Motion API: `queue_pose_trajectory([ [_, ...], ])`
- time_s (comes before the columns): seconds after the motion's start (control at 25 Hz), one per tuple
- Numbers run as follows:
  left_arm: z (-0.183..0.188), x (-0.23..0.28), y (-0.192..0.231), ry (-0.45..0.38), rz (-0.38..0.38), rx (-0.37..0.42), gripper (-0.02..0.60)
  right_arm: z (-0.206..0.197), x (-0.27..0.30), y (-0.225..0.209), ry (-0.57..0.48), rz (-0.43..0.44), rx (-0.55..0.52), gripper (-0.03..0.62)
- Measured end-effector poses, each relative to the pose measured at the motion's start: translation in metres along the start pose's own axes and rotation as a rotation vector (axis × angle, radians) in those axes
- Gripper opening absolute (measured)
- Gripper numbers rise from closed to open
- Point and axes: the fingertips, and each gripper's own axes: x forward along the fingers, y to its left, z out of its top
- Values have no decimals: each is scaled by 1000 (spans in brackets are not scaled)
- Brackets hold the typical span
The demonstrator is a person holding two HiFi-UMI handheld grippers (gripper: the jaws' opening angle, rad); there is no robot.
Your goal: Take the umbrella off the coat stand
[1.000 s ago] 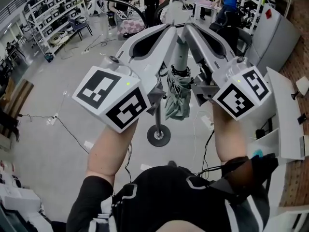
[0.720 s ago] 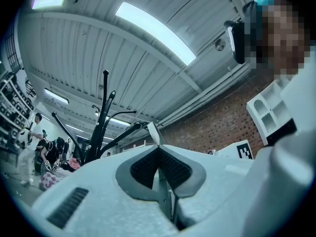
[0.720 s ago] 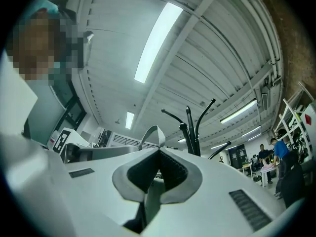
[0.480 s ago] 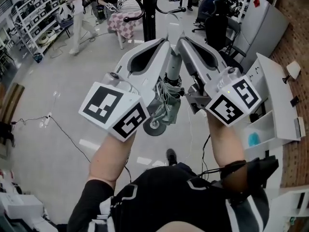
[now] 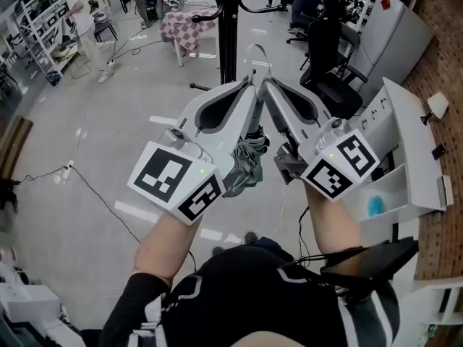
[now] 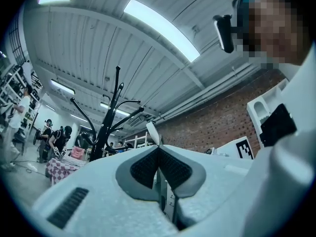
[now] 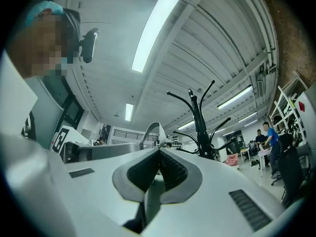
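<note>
1. The left tongs (image 5: pixel 248 91) and the right tongs (image 5: pixel 266 89) meet tip to tip, 1 from each side, on the handle end of the folded umbrella (image 5: pixel 242 166).
2. In the left gripper view the left tongs (image 6: pixel 158 149) have their pads pressed together on the pale shaft. The right gripper view shows the right tongs (image 7: pixel 159 154) clamped on it the same way.
3. The umbrella's long axis runs from those tips back and down toward the person. Its grey canopy hangs between the 2 tool bodies, above the floor (image 5: pixel 87 165).
4. Its white wrist loop (image 5: pixel 255 53) pokes out beyond the tips on the stand side, and it looks free of any hook.
5. The coat stand (image 5: pixel 228 35) lies straight ahead, past the tips. Both gripper views place it well apart, off to the side of the pads (image 6: pixel 107 127) (image 7: pixel 200 127).
6. Judgement: the umbrella seems clear of the stand. The next move likely turns on drawing it back along its own axis, away from the hooks, with both tongs equally near.
</note>
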Motion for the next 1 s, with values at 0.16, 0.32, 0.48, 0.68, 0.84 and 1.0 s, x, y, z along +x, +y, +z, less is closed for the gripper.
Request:
queue_pose_trajectory([
  [0.16, -10, -9, 14, 14, 40, -20, 12, -14, 4, 1, 26, 33, 30, 8],
  [0.32, -25, -12, 20, 18, 80, -23, 12, -29, 2, -3, 59, 56, 50, 8],
  [0.48, -40, -12, 19, 27, 85, -28, 12, -43, -4, -10, 63, 71, 70, 8],
  [0.68, -60, -13, 23, 45, 105, -44, 12, -64, -6, -12, 102, 99, 96, 8],
  [0.84, -73, -11, 21, 62, 109, -46, 12, -74, -12, -18, 122, 108, 97, 8],
  [1.0, -82, -14, 23, 73, 118, -41, 12, -85, -11, -17, 137, 121, 107, 8],
])
